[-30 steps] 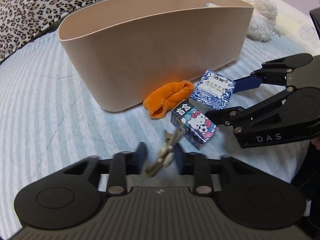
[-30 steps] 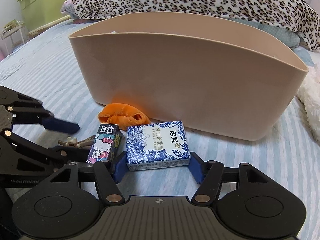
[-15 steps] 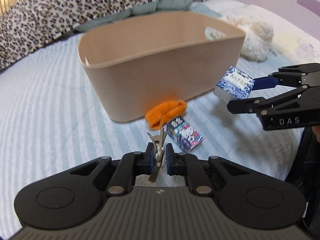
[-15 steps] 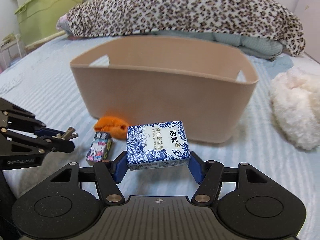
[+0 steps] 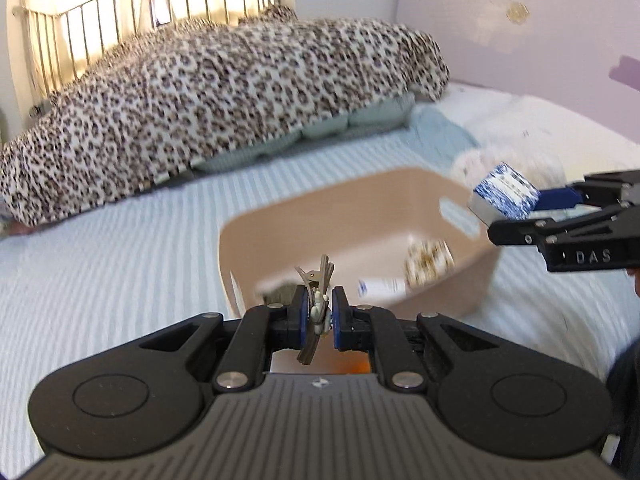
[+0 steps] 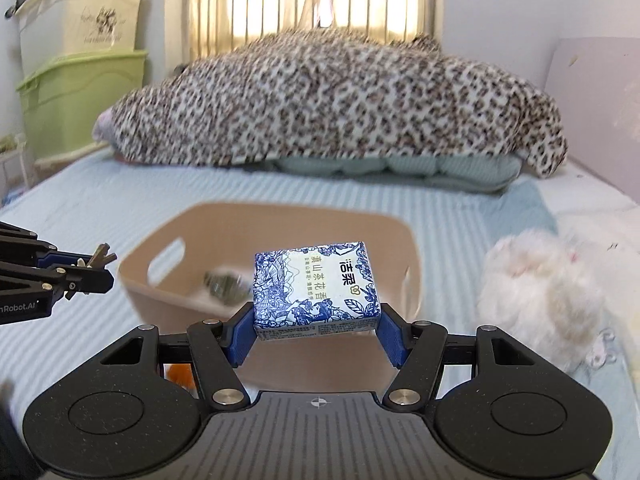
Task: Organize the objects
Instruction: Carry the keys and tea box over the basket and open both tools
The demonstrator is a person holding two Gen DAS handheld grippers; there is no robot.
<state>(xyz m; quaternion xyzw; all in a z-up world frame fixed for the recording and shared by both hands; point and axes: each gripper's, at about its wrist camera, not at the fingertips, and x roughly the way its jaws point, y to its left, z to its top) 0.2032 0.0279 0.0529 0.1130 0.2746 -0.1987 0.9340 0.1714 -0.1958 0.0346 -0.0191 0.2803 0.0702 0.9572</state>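
The left hand-held gripper (image 5: 319,312) is clenched on a bunch of keys (image 5: 316,280), which stands nearly upright between the blue pads, its tips pointing to 12 o'clock and its lower end hanging below the fingers. It is held in the air above the near rim of the bin (image 5: 280,220), a beige tub with cut-out handles that sits on the striped bed (image 5: 120,260). From the right wrist view the same gripper (image 6: 96,262) comes in at 9 o'clock, the keys (image 6: 102,254) poking out toward the bin (image 6: 280,224).

The right hand-held gripper (image 6: 316,332) grasps a blue-and-white tissue pack (image 6: 316,288) across its short ends, printed face up, lifted clear of the bed (image 6: 100,192) and over the bin's near wall. In the left wrist view this gripper (image 5: 516,204) and its pack (image 5: 504,194) sit at 3 o'clock, just over the bin's right rim.

Inside the bin lie a few small items (motion blur keeps them from being told apart): a patterned packet (image 5: 428,262) and a flat white one (image 5: 380,288).

A white plush toy (image 6: 540,292) lies on the bed at 3 o'clock from the bin. A leopard-print blanket (image 6: 340,100) is heaped at 12 o'clock, before the metal bedframe (image 6: 320,4). Green and white storage boxes (image 6: 80,80) stand stacked at 10 o'clock.
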